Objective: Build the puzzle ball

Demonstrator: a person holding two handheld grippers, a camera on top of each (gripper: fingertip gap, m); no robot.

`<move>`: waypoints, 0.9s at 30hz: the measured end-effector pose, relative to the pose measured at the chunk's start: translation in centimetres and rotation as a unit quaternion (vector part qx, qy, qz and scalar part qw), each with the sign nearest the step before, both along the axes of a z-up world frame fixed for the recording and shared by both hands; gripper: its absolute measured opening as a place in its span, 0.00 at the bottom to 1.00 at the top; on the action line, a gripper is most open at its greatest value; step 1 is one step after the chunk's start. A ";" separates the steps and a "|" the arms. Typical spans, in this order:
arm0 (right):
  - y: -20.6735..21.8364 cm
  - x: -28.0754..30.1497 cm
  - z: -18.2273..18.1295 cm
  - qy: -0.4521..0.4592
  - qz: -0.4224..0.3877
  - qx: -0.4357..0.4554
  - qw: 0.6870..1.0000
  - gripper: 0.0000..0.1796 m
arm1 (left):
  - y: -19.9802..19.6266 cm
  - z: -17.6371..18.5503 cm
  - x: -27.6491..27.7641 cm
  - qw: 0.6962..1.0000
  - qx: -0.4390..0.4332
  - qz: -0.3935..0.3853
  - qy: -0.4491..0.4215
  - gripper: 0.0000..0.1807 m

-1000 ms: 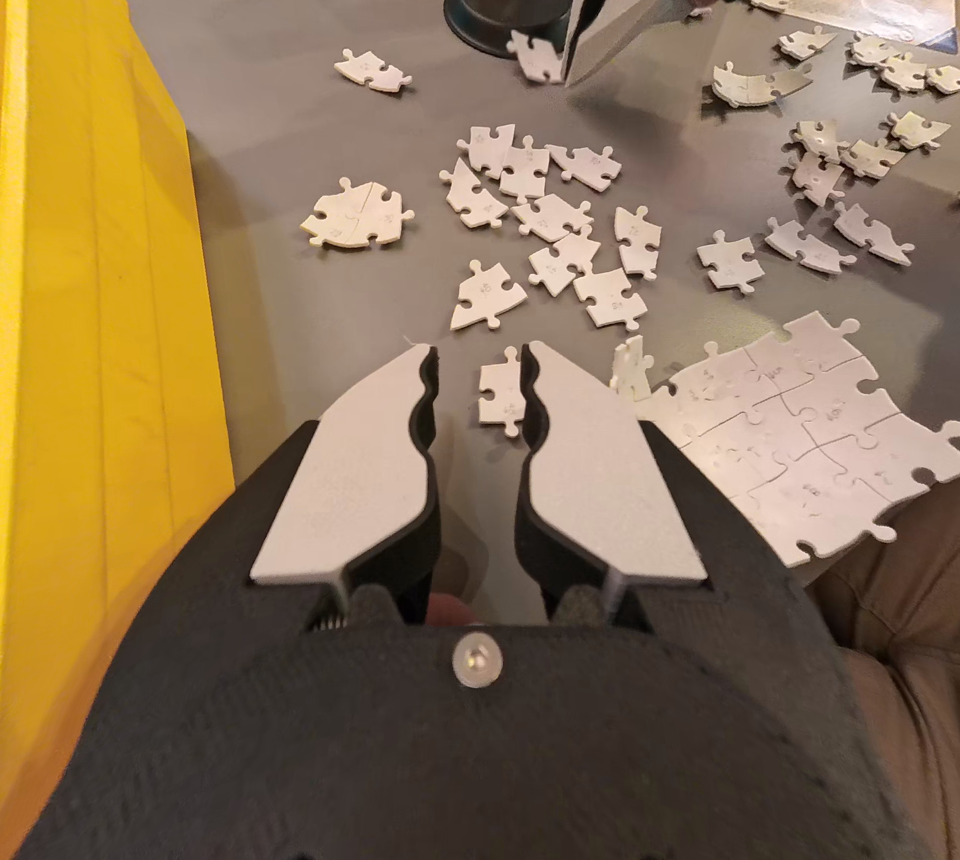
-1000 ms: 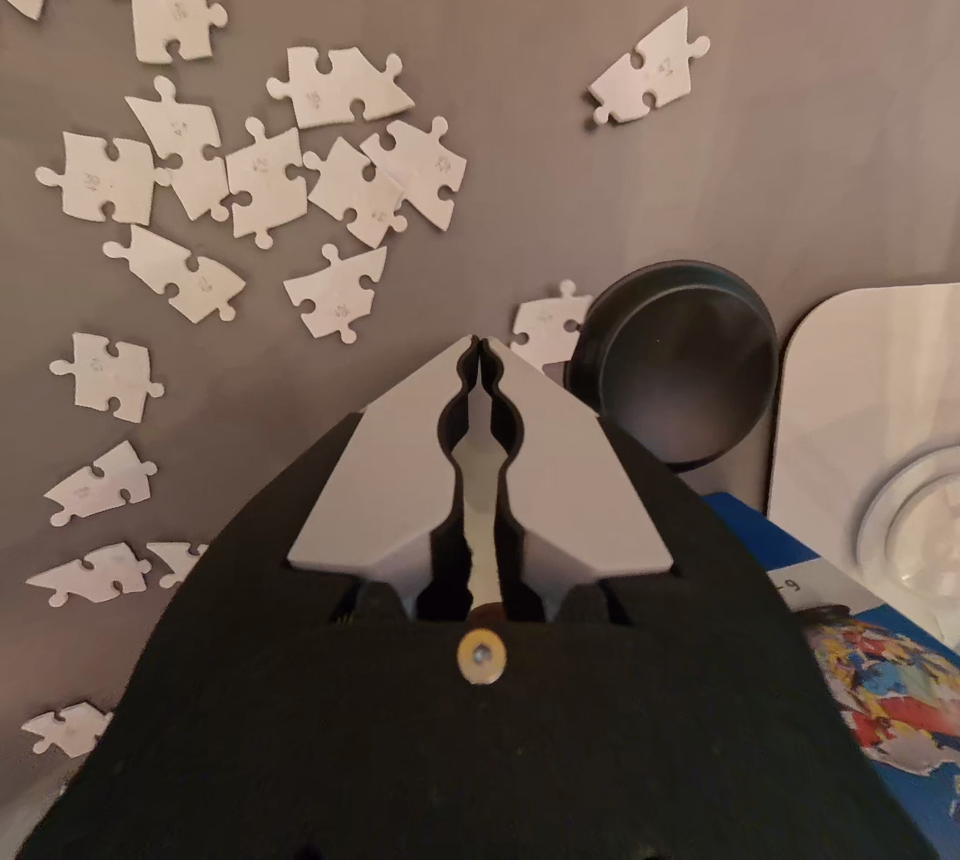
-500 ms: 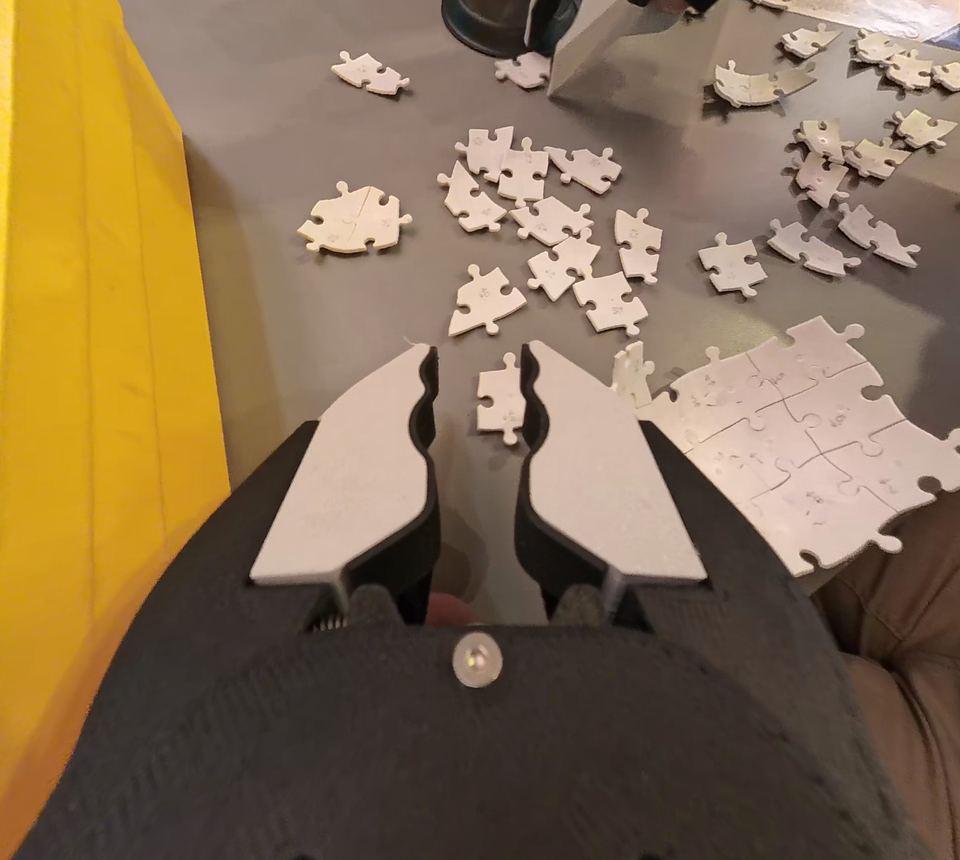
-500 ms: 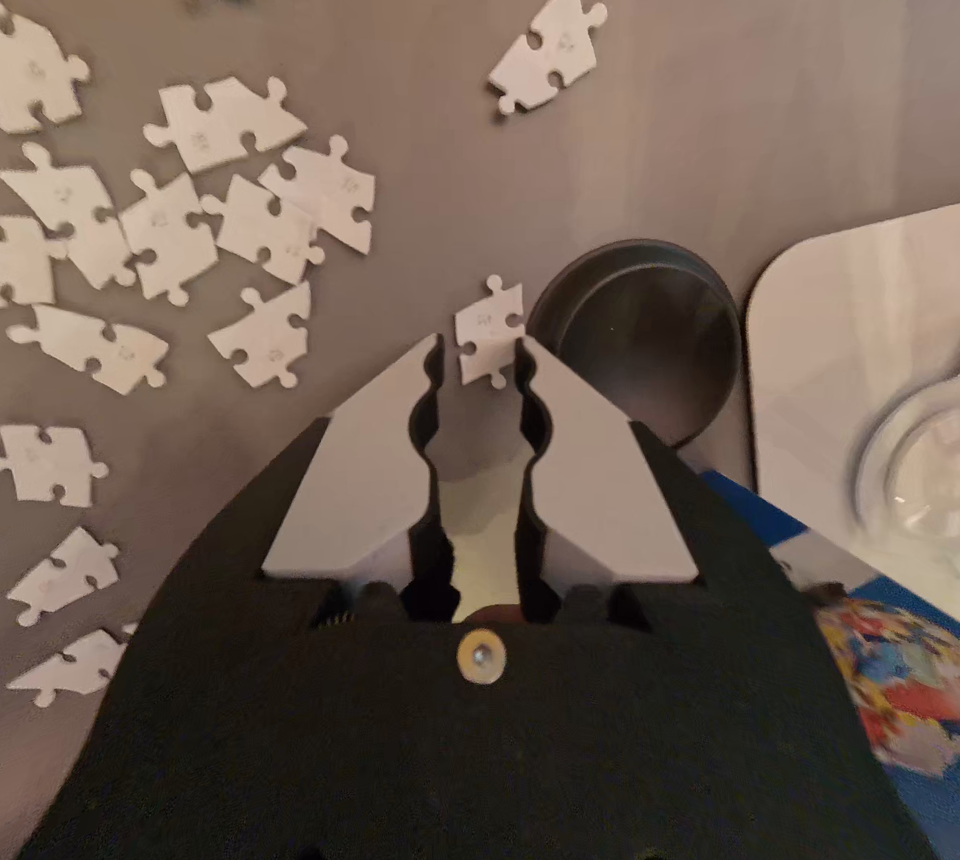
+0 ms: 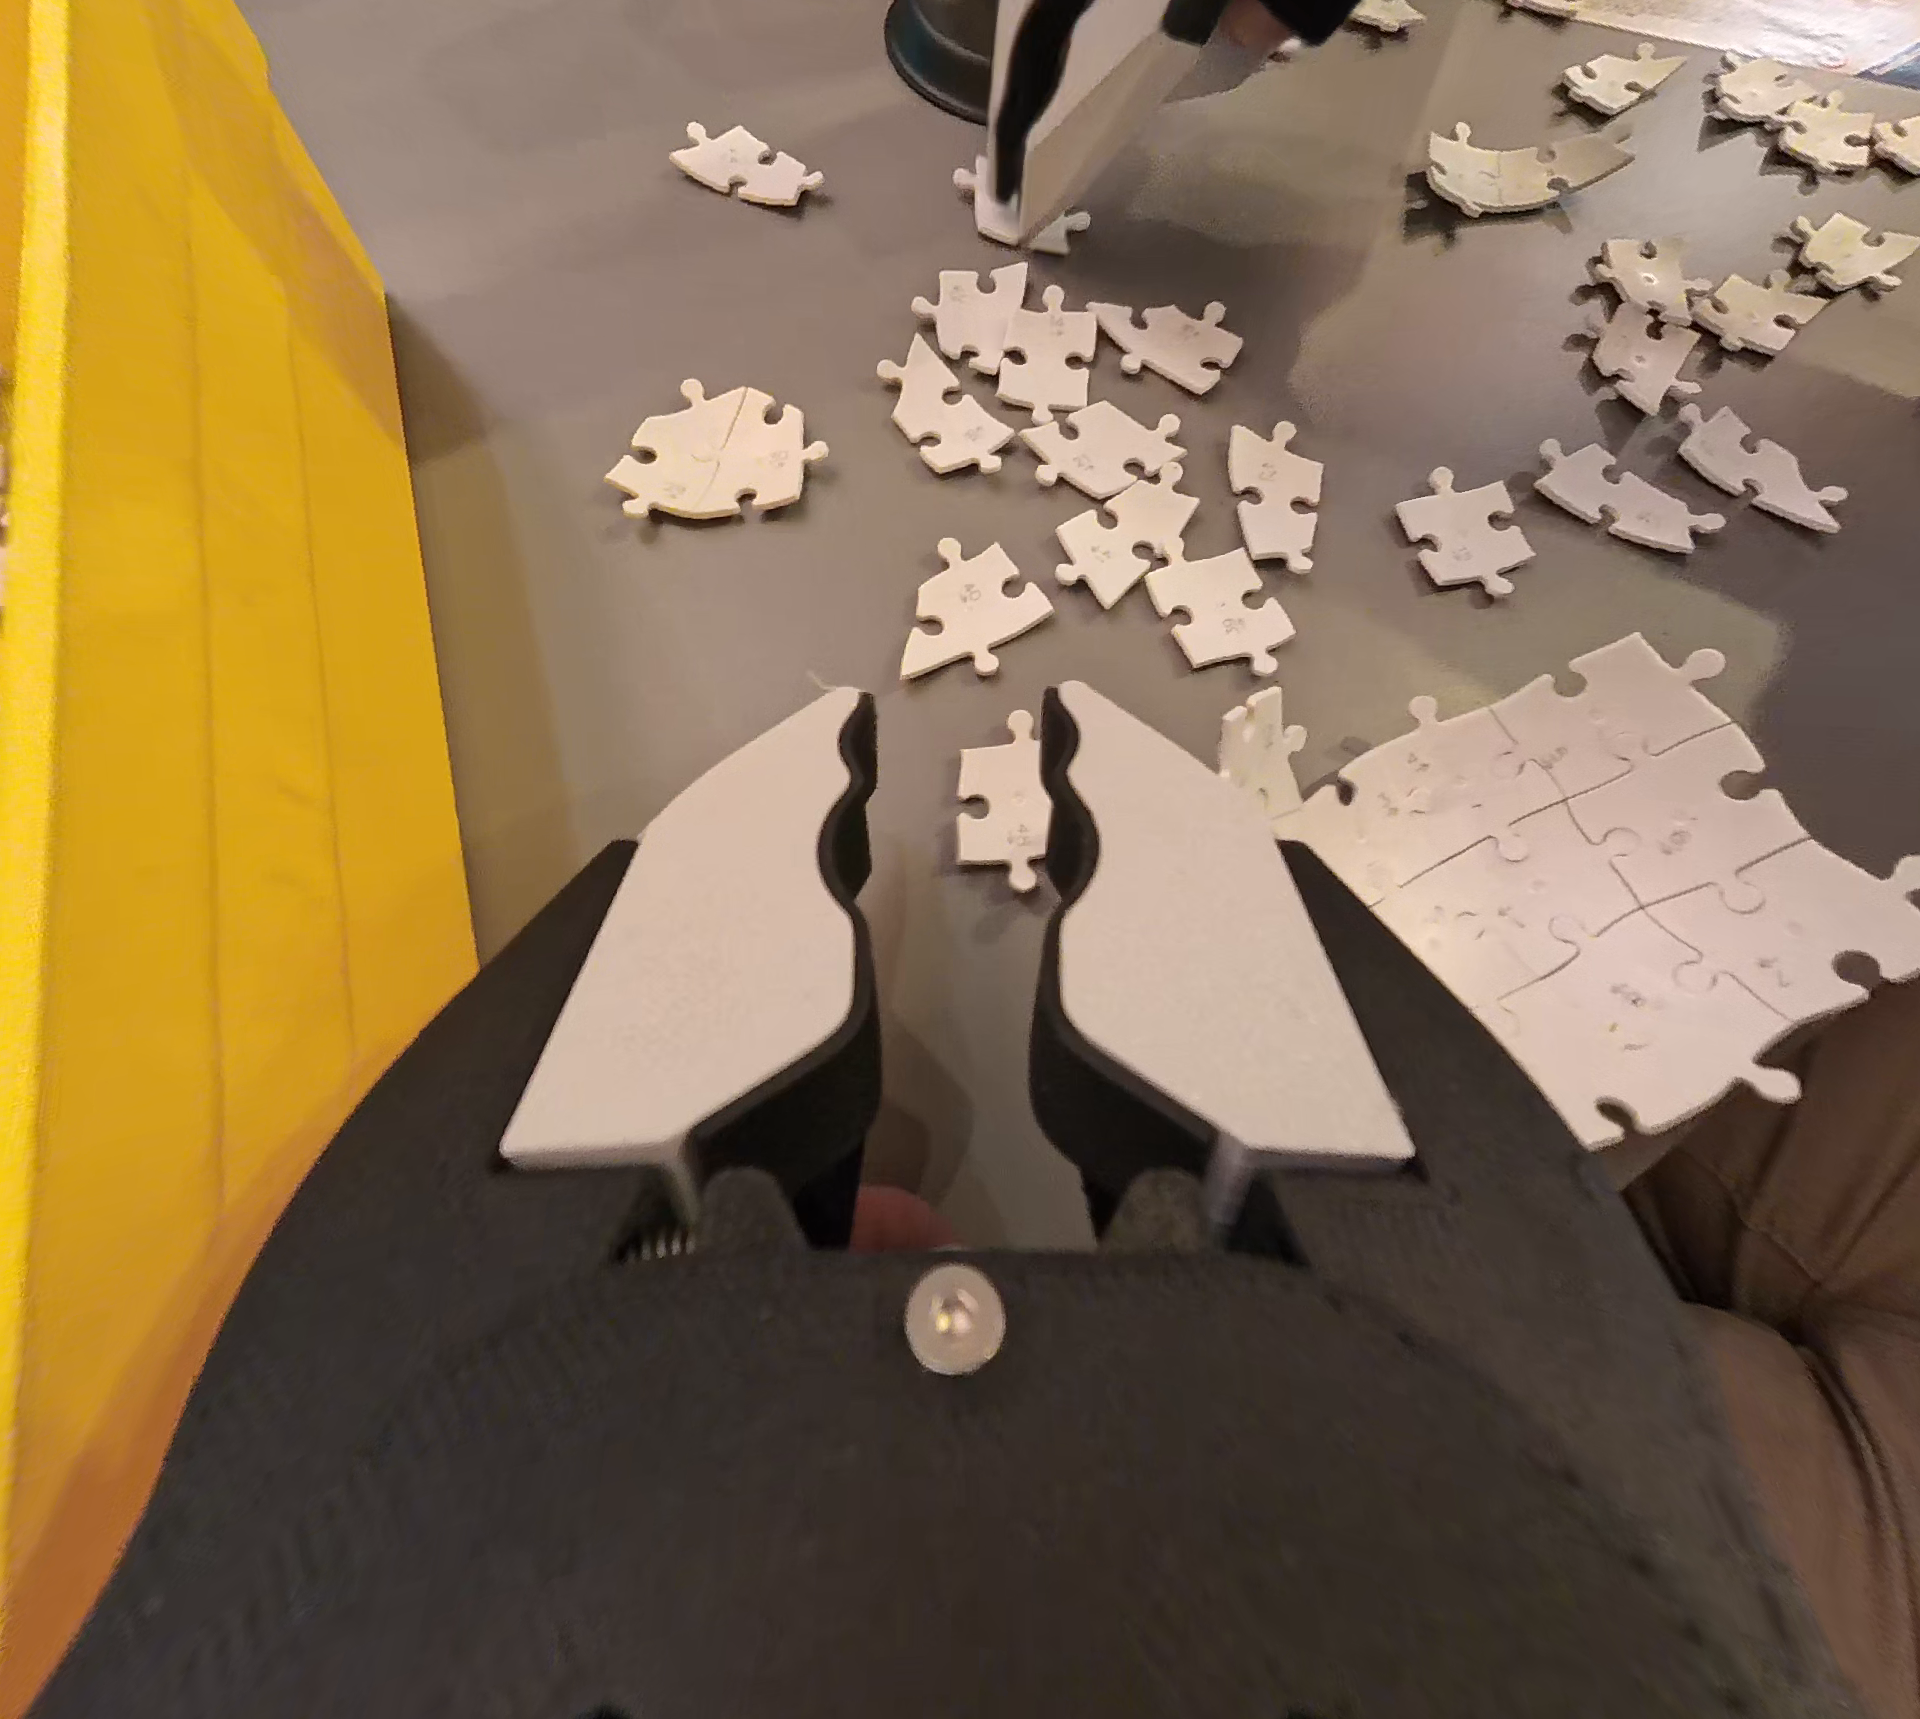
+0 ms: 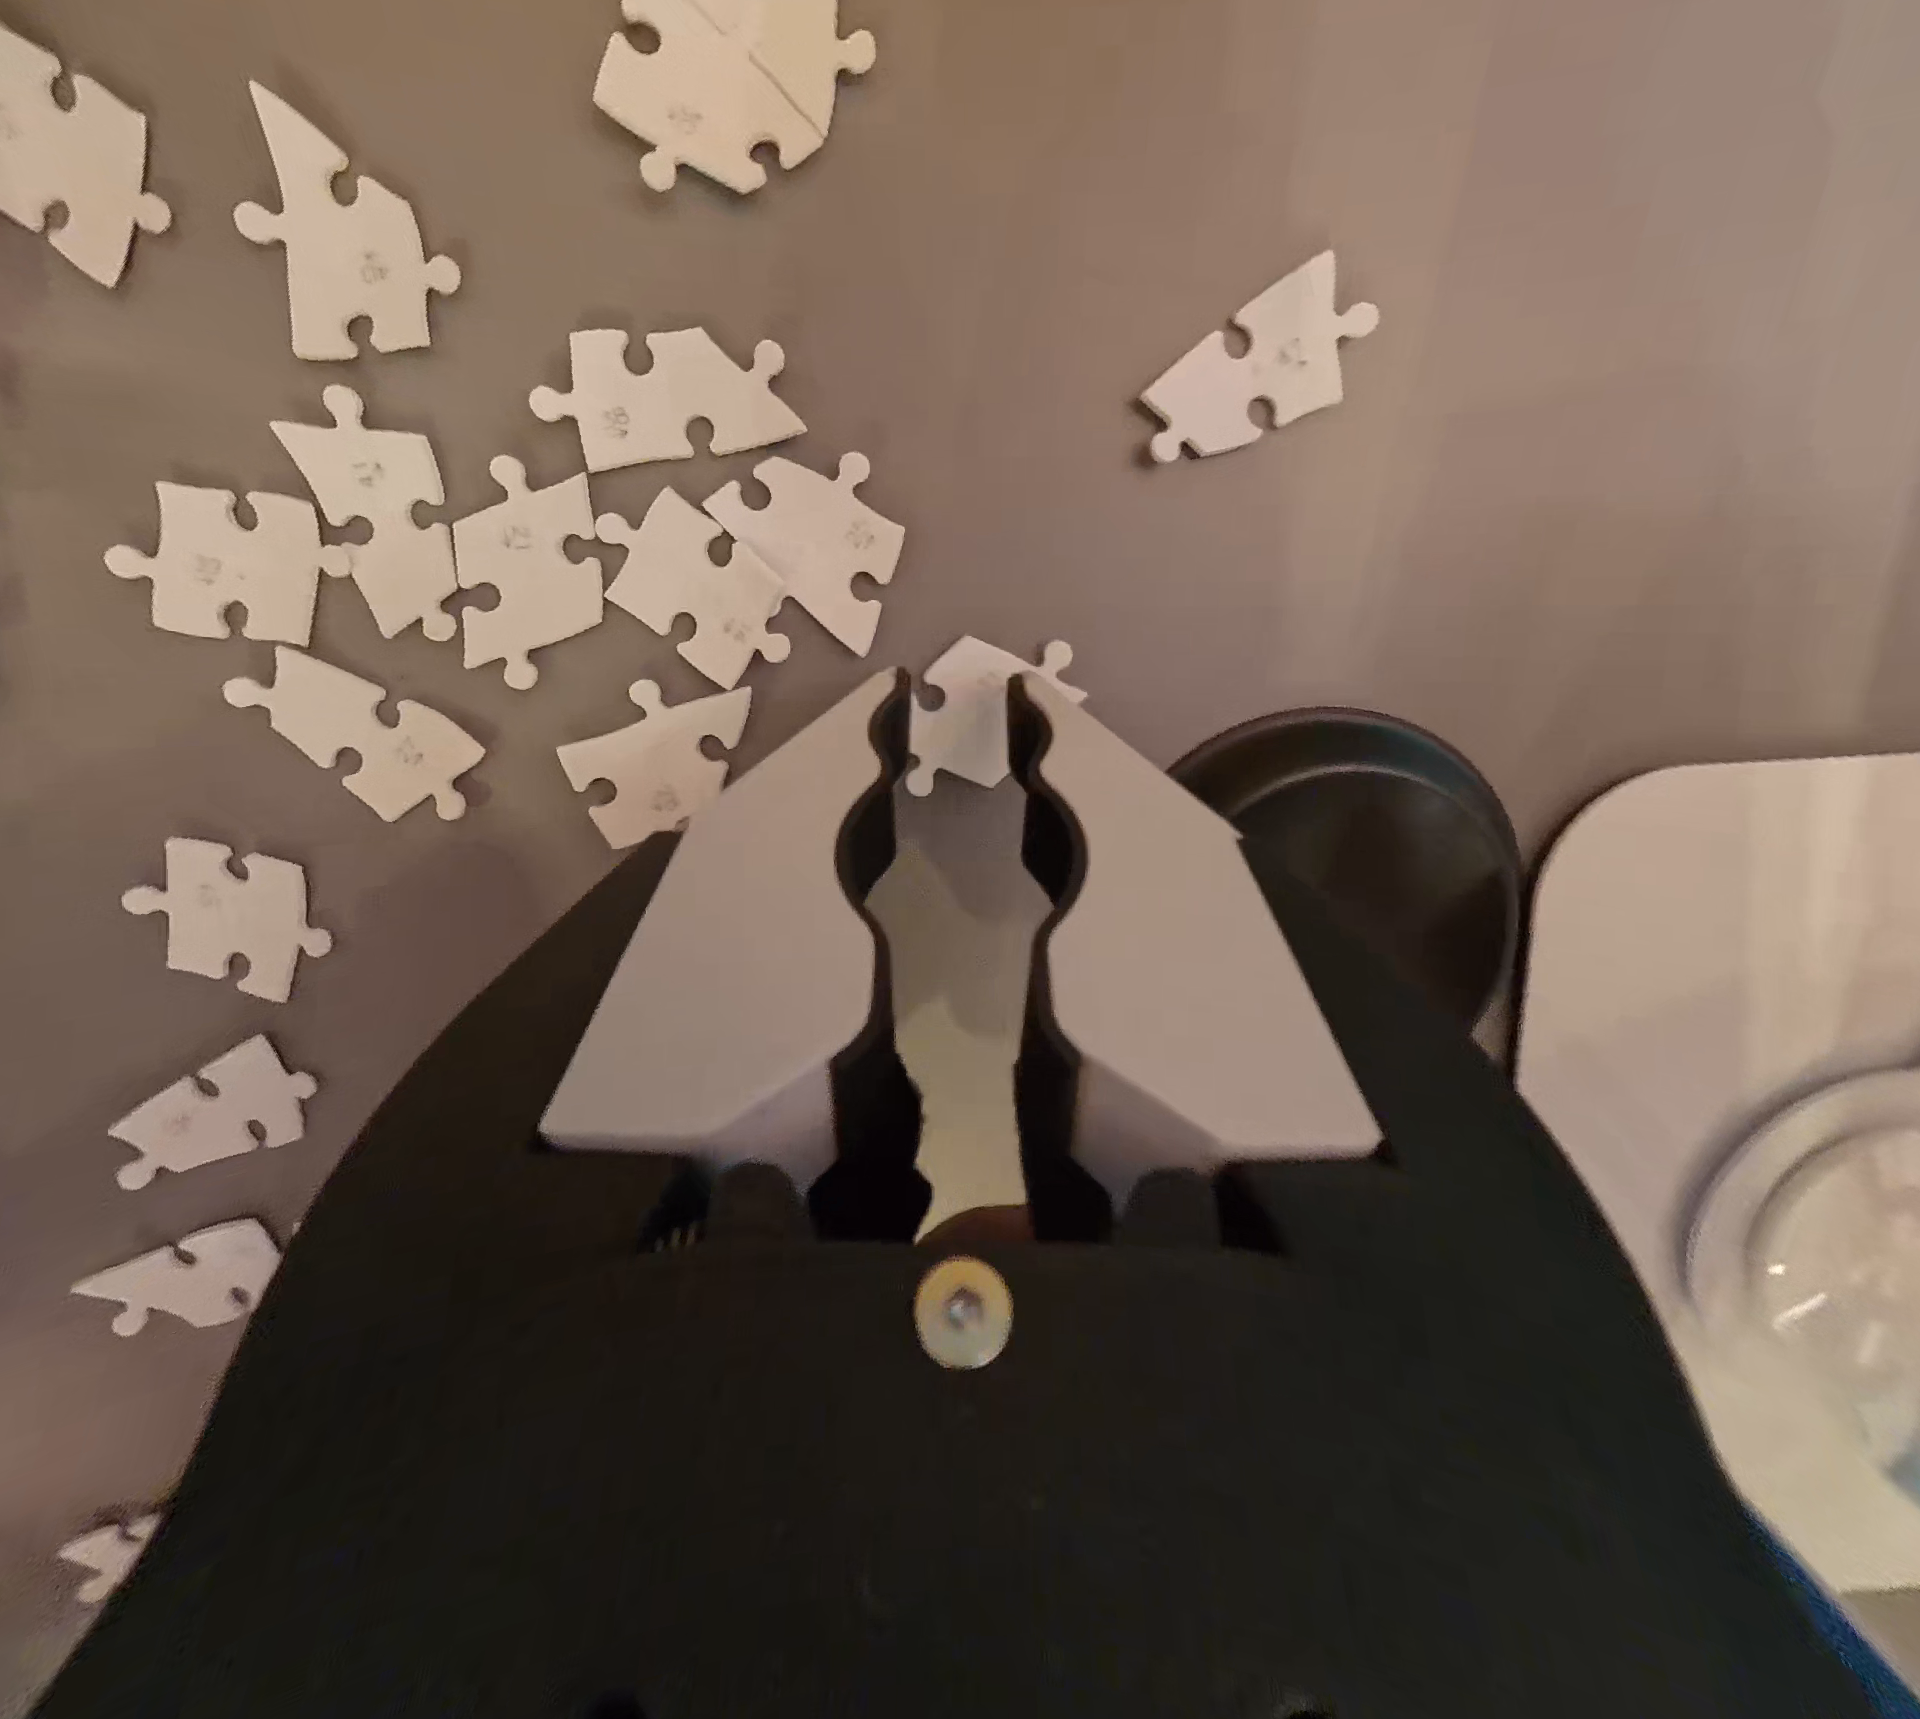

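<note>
Several loose white puzzle pieces (image 5: 1081,443) lie on the grey table (image 5: 623,215). A joined sheet of pieces (image 5: 1621,890) lies at the right. My left gripper (image 5: 956,713) is open; one piece (image 5: 1003,802) lies flat on the table between its fingers, next to the right pad with a clear gap on the left. My right gripper (image 6: 961,693) is down at the table beside the black dish (image 6: 1382,859), its pads closed on a white piece (image 6: 971,713). It also shows in the left wrist view (image 5: 1013,199), tips on that piece (image 5: 1060,225).
A yellow bin (image 5: 156,526) walls off the left. A joined pair of pieces (image 5: 717,454) lies near it. A white board (image 6: 1714,942) with a clear dome sits right of the dish. One piece (image 5: 1262,755) stands on edge against the sheet. Tip to tip, the grippers are about 15 cm apart.
My right gripper was shut, opened, came down over the piece by the black dish and closed in on it. My left gripper stayed open and barely moved.
</note>
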State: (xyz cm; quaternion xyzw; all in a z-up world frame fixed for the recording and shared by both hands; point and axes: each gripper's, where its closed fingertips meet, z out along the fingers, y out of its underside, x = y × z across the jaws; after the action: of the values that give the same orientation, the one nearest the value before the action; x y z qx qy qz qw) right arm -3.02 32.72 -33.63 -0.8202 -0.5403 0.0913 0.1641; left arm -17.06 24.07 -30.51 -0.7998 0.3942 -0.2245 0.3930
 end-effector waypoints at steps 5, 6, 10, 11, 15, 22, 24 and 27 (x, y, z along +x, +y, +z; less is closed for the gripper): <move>-0.1 1.5 0.2 -0.029 -0.057 0.004 0.998 0.15 | 0.4 0.1 -0.2 1.000 -0.001 0.006 -0.003 0.17; -0.4 1.6 -0.1 -0.030 -0.065 -0.003 0.997 0.15 | 0.5 0.2 -0.2 1.000 -0.001 0.006 -0.004 0.17; -0.3 1.2 -0.4 0.006 -0.088 -0.016 0.996 0.08 | 0.5 0.3 0.1 1.000 0.000 0.005 -0.003 0.17; -0.3 1.0 -0.4 0.013 -0.084 -0.014 0.996 0.05 | 0.5 0.3 0.2 1.000 0.000 0.004 -0.003 0.17; 0.1 0.6 -0.4 0.023 -0.075 -0.003 0.997 0.00 | 0.5 0.7 0.3 1.000 0.006 0.005 -0.002 0.17; 0.7 0.6 0.3 0.021 -0.072 0.013 0.997 0.19 | 0.3 0.6 0.5 1.000 0.007 0.002 0.000 0.17; 0.4 0.9 -0.3 0.006 -0.074 0.000 0.997 0.21 | 0.3 0.6 0.5 1.000 0.005 0.001 -0.001 0.17; 0.1 0.5 -0.6 0.016 -0.080 -0.014 0.997 0.19 | 0.3 0.5 0.5 1.000 0.004 0.001 -0.003 0.17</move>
State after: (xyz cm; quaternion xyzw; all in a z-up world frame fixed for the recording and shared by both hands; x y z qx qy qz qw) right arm -2.49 32.80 -34.21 -0.8613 -0.4694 0.0984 0.1676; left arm -16.52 24.38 -29.99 -0.7979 0.3934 -0.2248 0.3975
